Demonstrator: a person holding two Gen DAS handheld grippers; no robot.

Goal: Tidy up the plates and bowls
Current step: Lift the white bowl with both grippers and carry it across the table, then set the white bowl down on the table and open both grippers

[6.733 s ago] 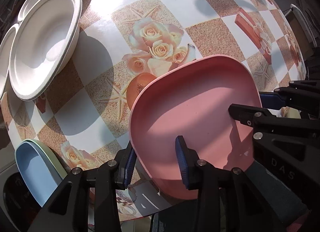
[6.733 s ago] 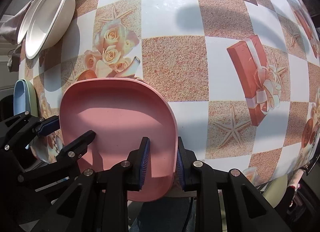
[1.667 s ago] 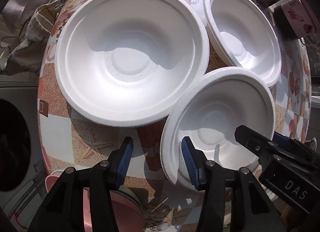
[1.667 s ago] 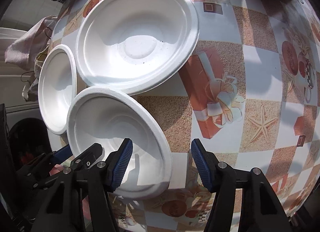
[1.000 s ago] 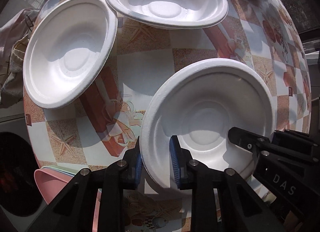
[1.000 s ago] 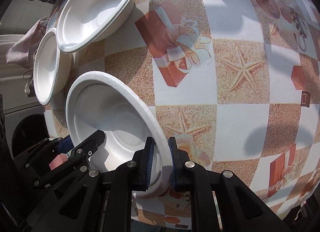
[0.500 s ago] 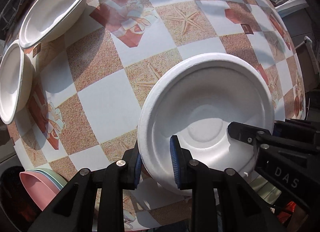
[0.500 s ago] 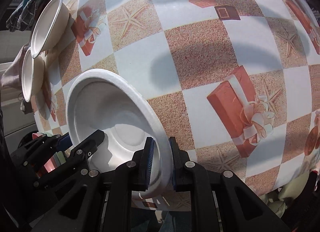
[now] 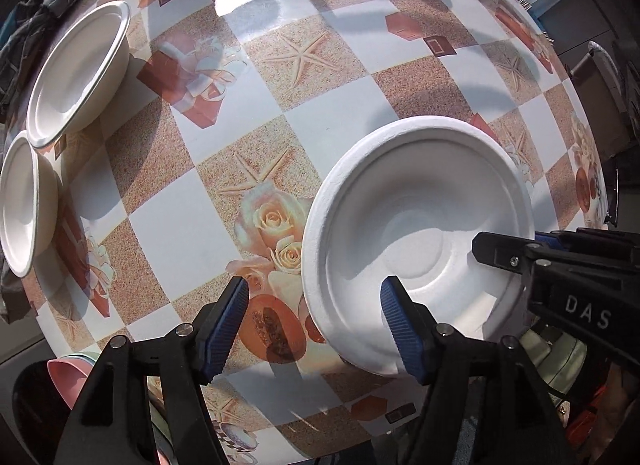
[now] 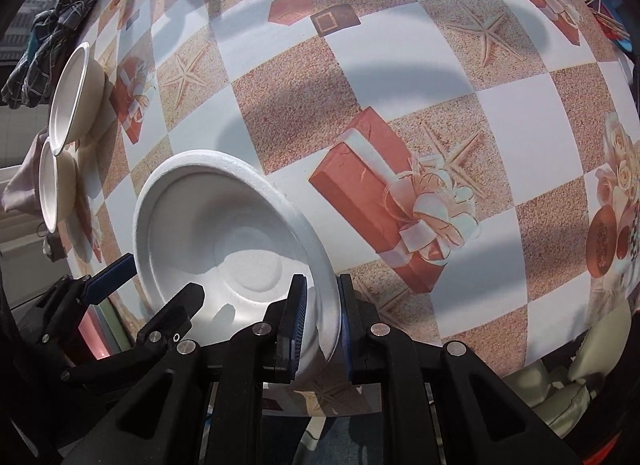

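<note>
A white foam bowl [image 9: 416, 233] sits low over the patterned table, near its front edge. My right gripper [image 10: 322, 319] is shut on the bowl's right rim [image 10: 326, 305], one pad inside and one outside. My left gripper [image 9: 316, 325] is opening. Its pads stand apart on either side of the bowl's left rim and neither presses on it. Its right finger is inside the bowl. Two more white bowls [image 9: 76, 69] [image 9: 24, 205] rest side by side at the table's far left. In the right wrist view these bowls [image 10: 70, 97] [image 10: 50, 193] look small.
A stack of pink and green plates [image 9: 68, 377] shows below the table's front left corner. Dark checked cloth [image 9: 36, 17] lies beyond the two bowls. A cream cushion [image 10: 560, 389] is below the table edge at the right. The tablecloth [image 10: 400, 85] is bare in the middle and at the right.
Both grippers carried the bowl away from the other two bowls toward the front edge. The left jaws, shut on the rim until half a second ago, have now come apart. The right grip is unchanged.
</note>
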